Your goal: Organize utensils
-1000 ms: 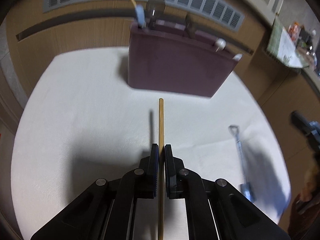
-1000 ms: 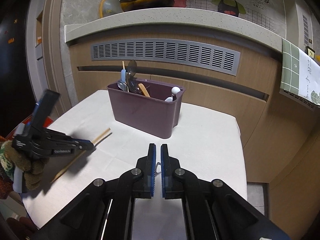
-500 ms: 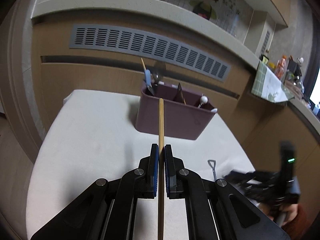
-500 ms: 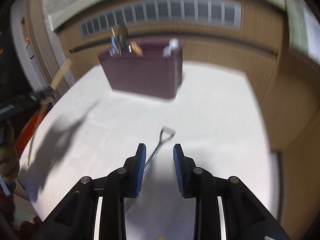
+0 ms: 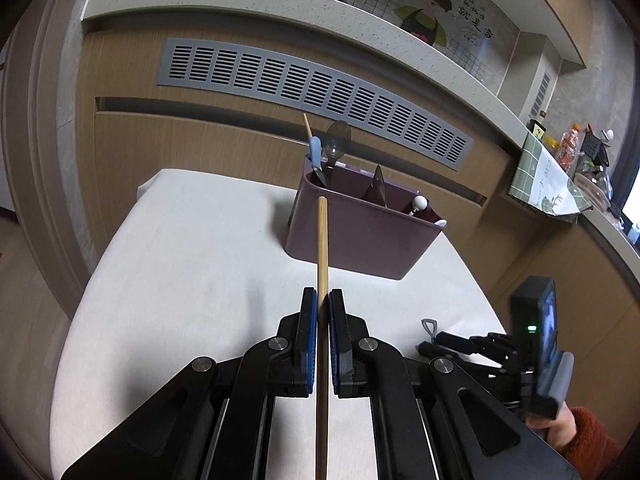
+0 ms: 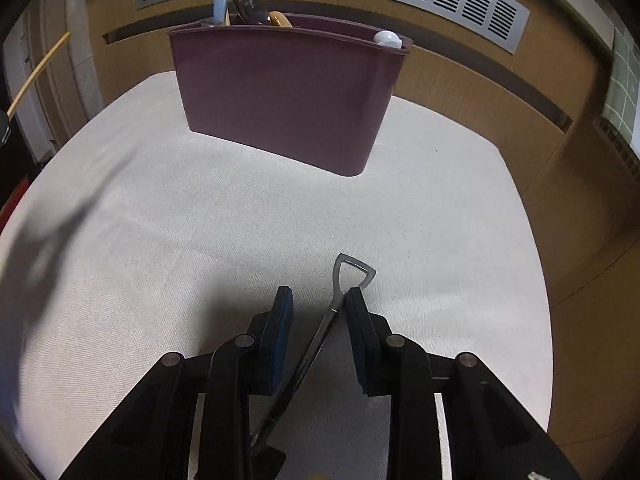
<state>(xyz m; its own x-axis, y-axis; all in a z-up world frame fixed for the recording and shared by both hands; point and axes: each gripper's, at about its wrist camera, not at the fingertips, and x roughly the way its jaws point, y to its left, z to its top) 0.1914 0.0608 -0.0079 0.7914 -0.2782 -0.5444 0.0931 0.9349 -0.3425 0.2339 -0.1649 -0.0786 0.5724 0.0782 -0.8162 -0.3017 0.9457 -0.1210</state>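
Observation:
My left gripper (image 5: 322,296) is shut on a wooden chopstick (image 5: 322,252), held above the white table and pointing at the purple utensil caddy (image 5: 360,236). The chopstick also shows at the left edge of the right wrist view (image 6: 38,72). My right gripper (image 6: 318,298) is open, low over the table, its jaws on either side of a metal shovel-handled utensil (image 6: 344,280) that lies flat and rests close to the right finger. That utensil's handle tip also shows in the left wrist view (image 5: 429,326), beside the right gripper (image 5: 436,342). The caddy (image 6: 280,96) holds several utensils.
The table (image 6: 160,220) is covered by a white cloth, with its edges close on the right and left. A wood-panelled counter with a grey vent (image 5: 312,88) stands behind the caddy. A green towel (image 5: 540,176) hangs at the right.
My left gripper has lifted and levelled out with the chopstick. My right gripper has opened, dropped to the table and closed in around the shovel-handled utensil.

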